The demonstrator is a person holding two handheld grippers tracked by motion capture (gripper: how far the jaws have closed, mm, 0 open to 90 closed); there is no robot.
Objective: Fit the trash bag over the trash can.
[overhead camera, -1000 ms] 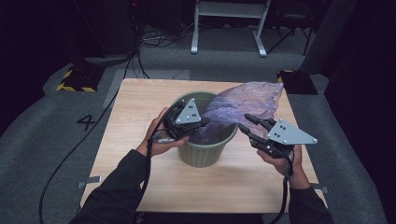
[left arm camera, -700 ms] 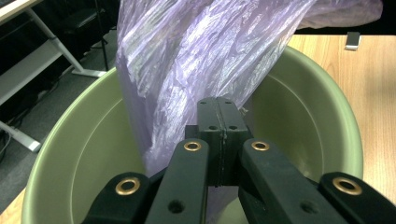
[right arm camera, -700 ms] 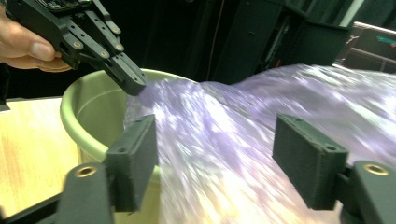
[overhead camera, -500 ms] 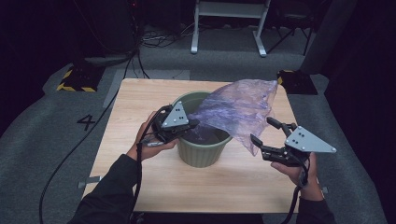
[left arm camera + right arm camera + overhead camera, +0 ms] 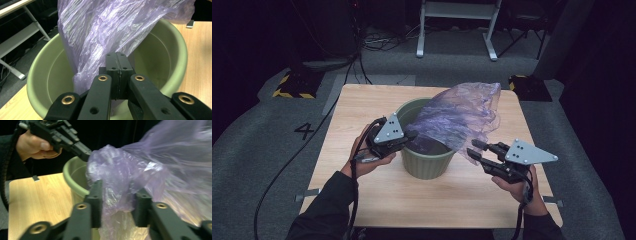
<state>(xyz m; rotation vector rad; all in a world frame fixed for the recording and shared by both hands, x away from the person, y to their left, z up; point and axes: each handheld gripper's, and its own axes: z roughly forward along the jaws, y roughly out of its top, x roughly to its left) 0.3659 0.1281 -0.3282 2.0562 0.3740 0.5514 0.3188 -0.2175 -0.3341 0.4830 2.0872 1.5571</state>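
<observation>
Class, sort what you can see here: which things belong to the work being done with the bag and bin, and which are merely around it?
In the job: purple plastic bag; green bin; left gripper, shut on the bag; right gripper, jaws apart with bag plastic between them.

Just around: wooden table; white metal stand; yellow-and-black striped plate; floor cables.

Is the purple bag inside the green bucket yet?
Mostly out. The thin purple plastic bag billows above the round green plastic bucket; one pinched corner dips inside its rim.

Left jaws clamped, right jaws parted
</observation>
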